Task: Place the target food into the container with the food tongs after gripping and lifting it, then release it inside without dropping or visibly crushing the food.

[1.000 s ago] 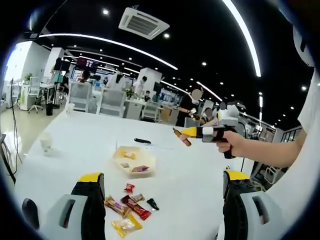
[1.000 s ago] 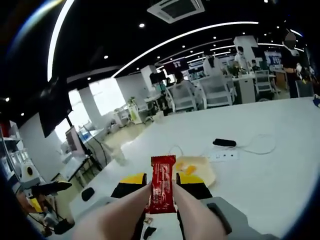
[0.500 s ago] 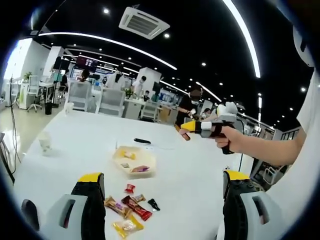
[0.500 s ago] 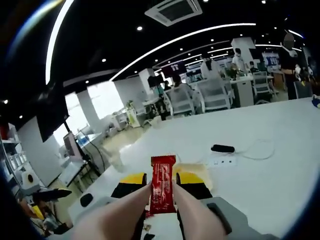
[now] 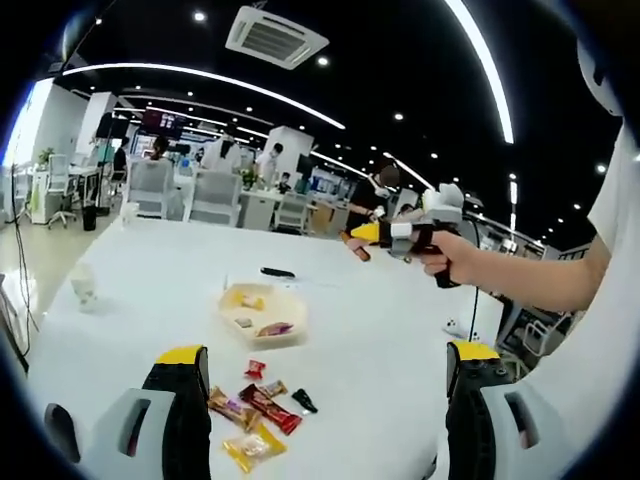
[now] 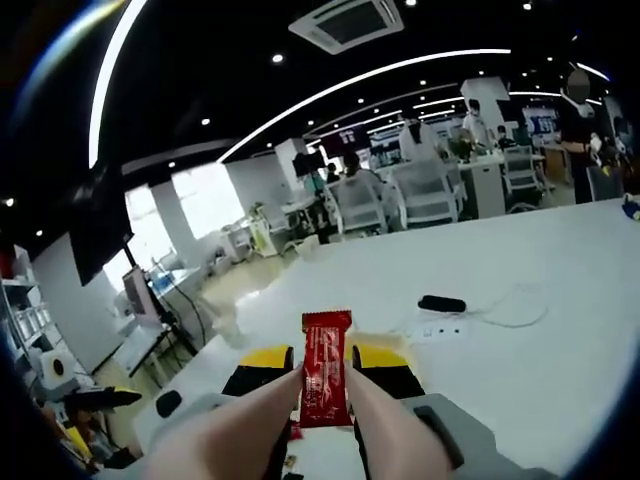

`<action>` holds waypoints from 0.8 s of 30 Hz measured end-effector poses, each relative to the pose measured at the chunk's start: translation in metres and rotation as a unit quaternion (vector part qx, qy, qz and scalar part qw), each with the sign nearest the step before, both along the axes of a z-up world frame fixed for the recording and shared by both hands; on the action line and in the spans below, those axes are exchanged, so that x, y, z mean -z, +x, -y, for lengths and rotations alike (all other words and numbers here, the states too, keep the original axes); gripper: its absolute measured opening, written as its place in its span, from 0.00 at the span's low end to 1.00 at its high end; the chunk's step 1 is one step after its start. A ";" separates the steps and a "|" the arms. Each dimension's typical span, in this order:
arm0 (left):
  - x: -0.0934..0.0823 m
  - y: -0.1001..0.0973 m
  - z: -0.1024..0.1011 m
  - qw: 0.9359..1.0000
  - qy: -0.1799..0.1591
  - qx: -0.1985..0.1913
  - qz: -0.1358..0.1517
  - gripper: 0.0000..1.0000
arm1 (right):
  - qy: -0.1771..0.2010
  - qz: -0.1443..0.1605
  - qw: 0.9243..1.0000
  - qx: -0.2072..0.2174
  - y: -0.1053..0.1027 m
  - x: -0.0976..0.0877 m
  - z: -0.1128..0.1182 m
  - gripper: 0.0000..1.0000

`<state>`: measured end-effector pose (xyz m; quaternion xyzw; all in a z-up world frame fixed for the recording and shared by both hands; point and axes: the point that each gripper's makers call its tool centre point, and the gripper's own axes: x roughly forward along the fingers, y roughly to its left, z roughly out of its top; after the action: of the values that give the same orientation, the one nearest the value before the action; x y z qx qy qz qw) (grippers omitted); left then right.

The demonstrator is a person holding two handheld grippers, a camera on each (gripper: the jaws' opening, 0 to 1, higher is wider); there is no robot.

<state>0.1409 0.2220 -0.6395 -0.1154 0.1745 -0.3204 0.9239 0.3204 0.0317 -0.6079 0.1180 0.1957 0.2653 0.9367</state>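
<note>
The right tongs (image 6: 322, 372) are clamped on a red snack bar (image 6: 325, 366), held high above the surface (image 5: 150, 270): the carry step. Next comes lowering over the container (image 5: 262, 314) mid-surface and releasing gently. The left tongs (image 5: 325, 400) stand spread, empty.

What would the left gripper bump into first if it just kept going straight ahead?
Probably the loose snack wrappers on the white table, lying just ahead between its open jaws. Beyond them sits the container. Depth is hard to judge here, so the left gripper might pass above them.
</note>
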 end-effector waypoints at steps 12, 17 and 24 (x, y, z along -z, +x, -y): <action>0.003 -0.002 0.004 1.000 0.014 -0.001 -0.005 0.99 | -0.025 0.010 0.999 -0.017 0.019 -0.003 -0.002 0.22; 0.003 0.000 0.004 1.000 0.016 -0.001 -0.006 0.99 | -0.025 0.013 0.999 -0.022 0.024 -0.005 -0.005 0.22; 0.002 0.002 0.003 1.000 0.016 -0.005 -0.005 0.99 | -0.037 0.014 0.999 -0.032 0.033 -0.004 -0.006 0.22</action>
<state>0.1428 0.2192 -0.6410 -0.1030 0.1840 -0.3122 0.9263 0.3533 0.0373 -0.6040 0.0733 0.1963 0.2891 0.9341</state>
